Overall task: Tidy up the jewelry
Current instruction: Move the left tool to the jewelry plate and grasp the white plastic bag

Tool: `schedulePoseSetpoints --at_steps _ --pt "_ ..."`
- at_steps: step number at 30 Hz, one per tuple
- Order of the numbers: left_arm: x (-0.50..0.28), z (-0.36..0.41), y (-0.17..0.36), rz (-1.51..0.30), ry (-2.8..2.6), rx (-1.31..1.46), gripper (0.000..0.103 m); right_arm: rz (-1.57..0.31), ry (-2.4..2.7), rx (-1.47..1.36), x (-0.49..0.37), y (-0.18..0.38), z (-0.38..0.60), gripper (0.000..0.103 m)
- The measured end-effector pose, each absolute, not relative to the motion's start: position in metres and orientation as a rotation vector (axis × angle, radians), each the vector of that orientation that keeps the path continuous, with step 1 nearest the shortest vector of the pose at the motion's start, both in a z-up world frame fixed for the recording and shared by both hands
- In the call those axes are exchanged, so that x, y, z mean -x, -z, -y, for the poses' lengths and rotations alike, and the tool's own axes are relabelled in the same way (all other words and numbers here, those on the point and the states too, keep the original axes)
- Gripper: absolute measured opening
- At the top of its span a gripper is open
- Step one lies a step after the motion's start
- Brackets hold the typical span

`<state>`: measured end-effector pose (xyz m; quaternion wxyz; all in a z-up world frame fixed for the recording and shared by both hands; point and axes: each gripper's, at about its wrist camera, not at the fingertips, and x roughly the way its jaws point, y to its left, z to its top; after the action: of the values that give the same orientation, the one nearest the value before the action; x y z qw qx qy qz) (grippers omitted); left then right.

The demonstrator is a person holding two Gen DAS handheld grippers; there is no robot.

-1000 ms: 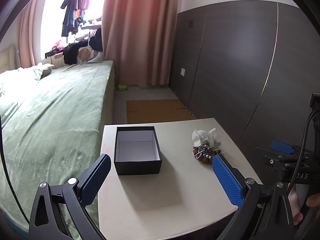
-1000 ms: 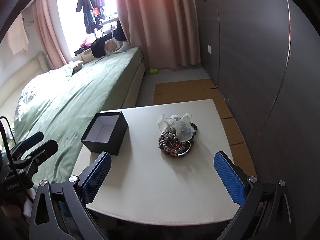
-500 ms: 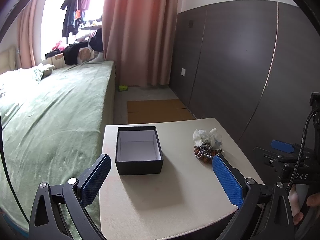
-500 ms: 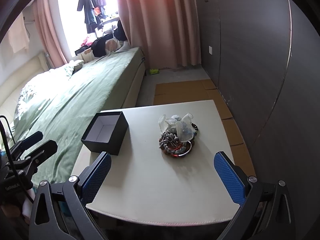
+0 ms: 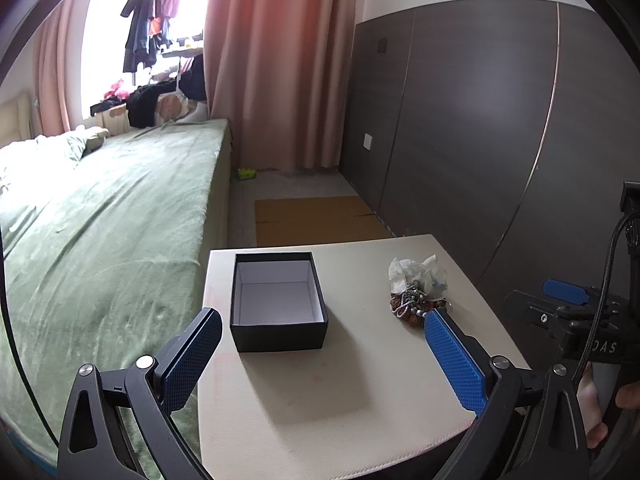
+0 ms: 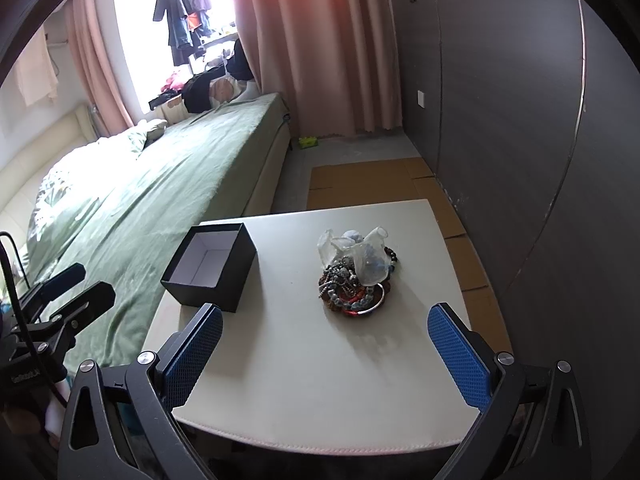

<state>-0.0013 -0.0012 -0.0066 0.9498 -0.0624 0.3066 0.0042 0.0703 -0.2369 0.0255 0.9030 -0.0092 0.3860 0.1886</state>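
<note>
On the surface (image 6: 304, 368), the open box (image 6: 210, 266) sits at ten o'clock, the jewelry heap (image 6: 354, 276) at one o'clock, well apart; the bed (image 6: 160, 184) lies left.

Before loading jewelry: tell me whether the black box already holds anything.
No. The black box shows only its bare white inside; the jewelry pile lies on the table.

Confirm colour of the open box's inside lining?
White inside the open black cardboard box, black outside; clearest in the left wrist view.
</note>
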Motion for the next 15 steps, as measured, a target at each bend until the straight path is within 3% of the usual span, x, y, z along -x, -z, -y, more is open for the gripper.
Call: schedulePoseSetpoints --at_steps 8,15 --pt "-0.022 0.010 0.011 -0.643 0.020 0.153 0.101 -0.836 -0.323 -0.082 -0.096 -0.021 0.258 0.103" --pt "-0.048 0.026 0.024 -0.679 0.052 0.175 0.092 -0.893 -0.258 -0.203 -0.121 -0.006 0.287 0.100"
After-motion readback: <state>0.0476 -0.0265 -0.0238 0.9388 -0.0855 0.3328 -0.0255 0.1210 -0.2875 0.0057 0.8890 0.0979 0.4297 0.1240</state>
